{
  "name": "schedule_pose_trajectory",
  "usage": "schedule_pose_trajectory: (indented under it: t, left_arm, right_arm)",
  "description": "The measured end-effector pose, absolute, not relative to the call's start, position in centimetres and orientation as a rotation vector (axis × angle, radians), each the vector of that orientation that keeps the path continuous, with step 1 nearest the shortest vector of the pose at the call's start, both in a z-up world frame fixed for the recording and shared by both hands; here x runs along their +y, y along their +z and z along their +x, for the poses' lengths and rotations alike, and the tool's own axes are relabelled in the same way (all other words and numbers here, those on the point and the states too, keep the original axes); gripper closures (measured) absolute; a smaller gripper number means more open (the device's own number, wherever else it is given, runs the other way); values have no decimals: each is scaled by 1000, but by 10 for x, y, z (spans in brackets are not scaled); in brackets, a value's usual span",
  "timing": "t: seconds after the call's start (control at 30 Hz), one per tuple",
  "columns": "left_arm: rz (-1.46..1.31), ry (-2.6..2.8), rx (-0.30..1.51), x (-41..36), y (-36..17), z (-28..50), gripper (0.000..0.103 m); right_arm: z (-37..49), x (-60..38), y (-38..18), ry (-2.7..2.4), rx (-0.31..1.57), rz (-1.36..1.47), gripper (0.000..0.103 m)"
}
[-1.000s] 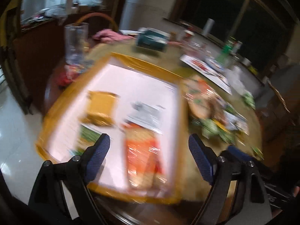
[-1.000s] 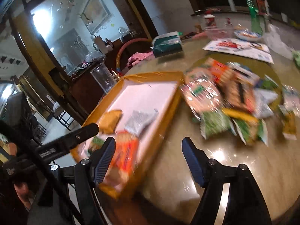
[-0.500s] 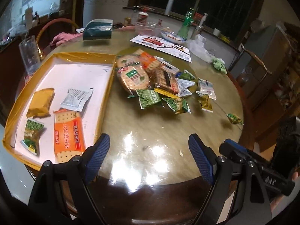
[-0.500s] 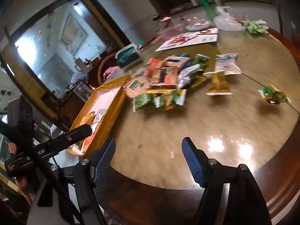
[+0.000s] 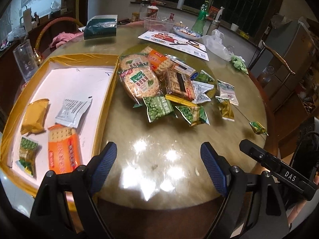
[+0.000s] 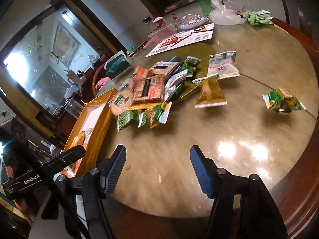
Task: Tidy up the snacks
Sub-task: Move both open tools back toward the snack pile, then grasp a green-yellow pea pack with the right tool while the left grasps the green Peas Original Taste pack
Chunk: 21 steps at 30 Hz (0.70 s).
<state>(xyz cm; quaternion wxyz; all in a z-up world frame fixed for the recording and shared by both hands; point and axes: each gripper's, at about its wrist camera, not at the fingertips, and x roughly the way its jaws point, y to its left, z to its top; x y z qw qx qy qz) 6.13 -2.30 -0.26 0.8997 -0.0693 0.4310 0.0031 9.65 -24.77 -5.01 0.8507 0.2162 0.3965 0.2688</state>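
A round table (image 5: 159, 135) of glossy, marbled stone with a dark wooden rim carries a loose heap of crinkly plastic snack packets (image 5: 159, 83), and ceiling lights glare off the bare polish in front of it. Beside the heap, on its left in the left wrist view, lies a shallow rectangular tray (image 5: 105, 99) with shiny yellow walls and a white floor. This view looks down into it: a puffy yellow packet (image 5: 35, 117), a flat silver sachet (image 5: 72, 109), an orange cracker pack (image 5: 63, 151) and a small green pea packet (image 5: 28, 151) lie there. The right wrist view sees the tray only edge-on, its contents mostly hidden by the near wall, but shows plainly a crumpled green packet (image 6: 283, 101) lying well apart from the heap and a yellow-green packet (image 6: 210, 93) nearer it. The left tongs (image 5: 158, 159) stand wide over bare tabletop, ribbed blue pads gripping nothing. The right tongs (image 6: 157, 161) have just been closing a little, yet remain apart with nothing between them. Print on the packets is too small to read; the far clutter blurs.
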Motion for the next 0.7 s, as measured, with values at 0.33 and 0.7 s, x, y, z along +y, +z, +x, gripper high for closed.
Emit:
schedule_pose_trajectory:
  t: [0.33,0.7]
  left_arm:
    - [-170,21,956,-22,-20,118,17]
    - [-152,33,958,-18,-26,133,21]
  right_arm:
    - [146,-256,-48,500,843,418,36]
    - [218,-241,-67,268,923,258,61]
